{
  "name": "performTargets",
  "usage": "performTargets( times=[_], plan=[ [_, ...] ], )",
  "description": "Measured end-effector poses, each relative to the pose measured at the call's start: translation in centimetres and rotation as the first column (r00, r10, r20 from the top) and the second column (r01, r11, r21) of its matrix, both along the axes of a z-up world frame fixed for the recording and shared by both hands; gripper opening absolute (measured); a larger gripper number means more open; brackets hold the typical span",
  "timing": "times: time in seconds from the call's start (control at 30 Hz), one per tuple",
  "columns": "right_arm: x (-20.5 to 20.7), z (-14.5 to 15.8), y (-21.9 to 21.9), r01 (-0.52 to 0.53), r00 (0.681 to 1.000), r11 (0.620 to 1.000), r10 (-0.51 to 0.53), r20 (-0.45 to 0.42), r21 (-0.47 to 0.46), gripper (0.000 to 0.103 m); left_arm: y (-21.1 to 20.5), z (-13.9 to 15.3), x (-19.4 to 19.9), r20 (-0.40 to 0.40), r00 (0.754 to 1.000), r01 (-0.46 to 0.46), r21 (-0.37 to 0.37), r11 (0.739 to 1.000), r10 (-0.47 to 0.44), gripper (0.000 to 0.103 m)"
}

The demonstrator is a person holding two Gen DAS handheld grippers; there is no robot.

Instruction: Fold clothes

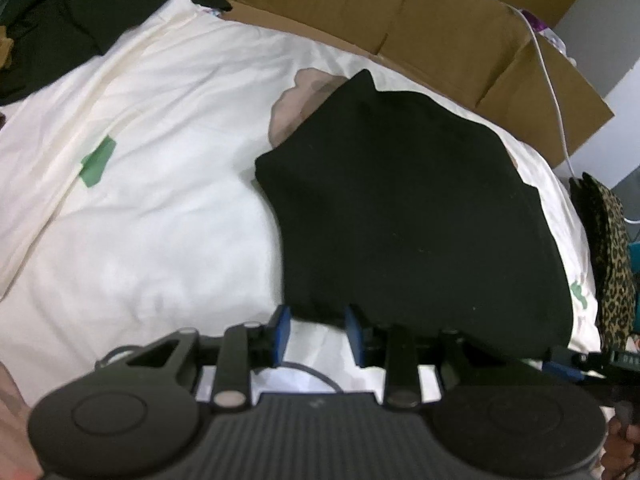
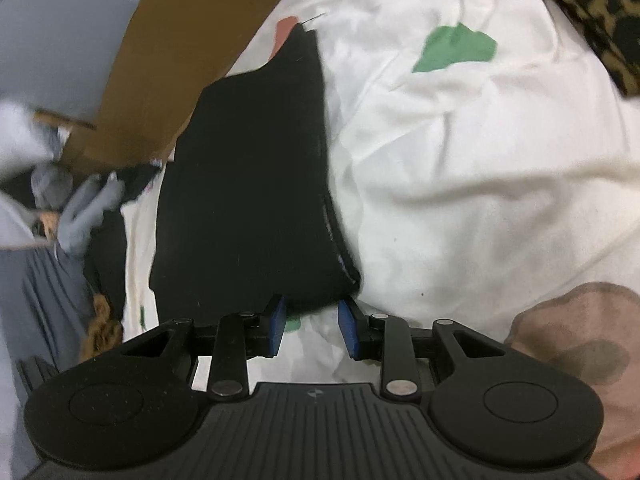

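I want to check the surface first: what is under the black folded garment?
The black folded garment lies on a white sheet. A pinkish-brown printed patch shows beside its far edge and continues beneath; the rest is hidden.

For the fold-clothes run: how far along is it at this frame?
Done: one black garment lies folded into a compact shape on the white sheet. In hand: nothing; the left gripper and right gripper sit at its near edge, jaws apart and empty. Left: a dark heap of clothes at the sheet's far corner looks unfolded.
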State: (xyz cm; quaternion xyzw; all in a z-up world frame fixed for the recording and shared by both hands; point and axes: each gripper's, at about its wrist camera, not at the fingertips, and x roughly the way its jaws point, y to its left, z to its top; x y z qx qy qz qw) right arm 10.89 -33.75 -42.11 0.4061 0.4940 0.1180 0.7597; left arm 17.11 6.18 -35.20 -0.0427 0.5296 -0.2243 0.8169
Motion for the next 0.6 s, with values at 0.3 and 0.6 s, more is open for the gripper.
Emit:
performTargets(
  times=[0.3, 0.6],
  plan=[
    [-0.3, -2.2, -0.8, 0.128, 0.992, 0.982, -0.125, -0.036, 0.141, 0.035, 0.1, -0.3, -0.2, -0.023, 1.000, -0.018, -0.023, 1.000, 0.017, 0.032],
    [-0.2, -2.4, -1.3, 0.166, 0.986, 0.962, -0.161, -0.040, 0.219, 0.010, 1.7, -1.0, 0.2, -0.117, 0.984, -0.148, -0.128, 0.981, 0.133, 0.036]
  ],
)
